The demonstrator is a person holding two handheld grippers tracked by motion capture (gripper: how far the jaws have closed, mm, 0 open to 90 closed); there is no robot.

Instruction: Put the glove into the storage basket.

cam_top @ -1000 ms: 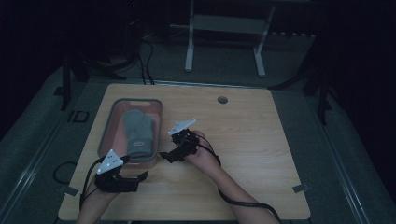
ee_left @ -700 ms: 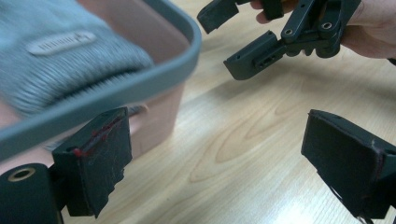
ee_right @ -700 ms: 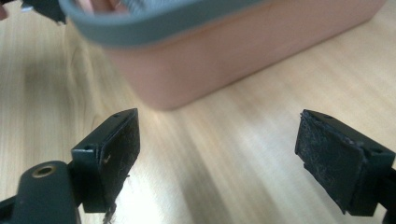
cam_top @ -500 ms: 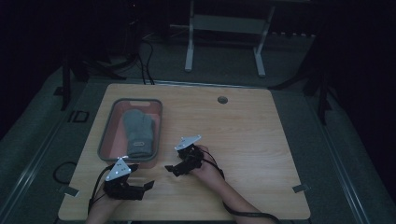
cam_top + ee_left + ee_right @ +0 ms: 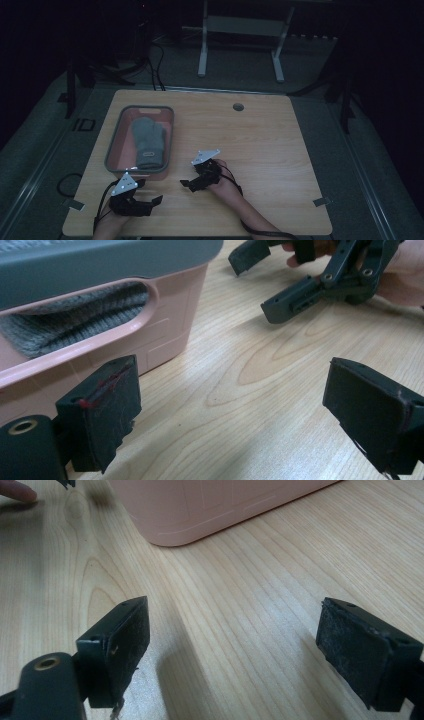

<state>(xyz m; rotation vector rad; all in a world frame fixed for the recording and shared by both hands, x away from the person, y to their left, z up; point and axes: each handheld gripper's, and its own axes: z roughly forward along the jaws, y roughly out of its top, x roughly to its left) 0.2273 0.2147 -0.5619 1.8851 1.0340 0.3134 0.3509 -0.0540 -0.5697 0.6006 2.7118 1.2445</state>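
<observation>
A pink bin [image 5: 167, 131] with a grey rim holds a grey knitted glove [image 5: 148, 141] at the left of the wooden table. The glove's cuff [image 5: 75, 322] shows through the bin's handle slot. My left gripper [image 5: 152, 201] rests low near the table's front left, just in front of the bin, open with nothing between its jaws. My right gripper [image 5: 186, 183] lies low on the table to the right of the bin's near corner, open and empty. Its jaws point left toward the bin wall [image 5: 210, 505]. The right gripper [image 5: 280, 280] also appears in the left gripper view.
A round cable hole [image 5: 238, 107] sits near the table's far edge. The table top [image 5: 270, 150] is bare wood to the right of the grippers. Behind the table stands a metal stand [image 5: 240, 45] on the dark floor, with cables at the left.
Both hands have drawn back toward the table's near edge and sunk lower. The right gripper moved away from beside the bin. Both stay open.
</observation>
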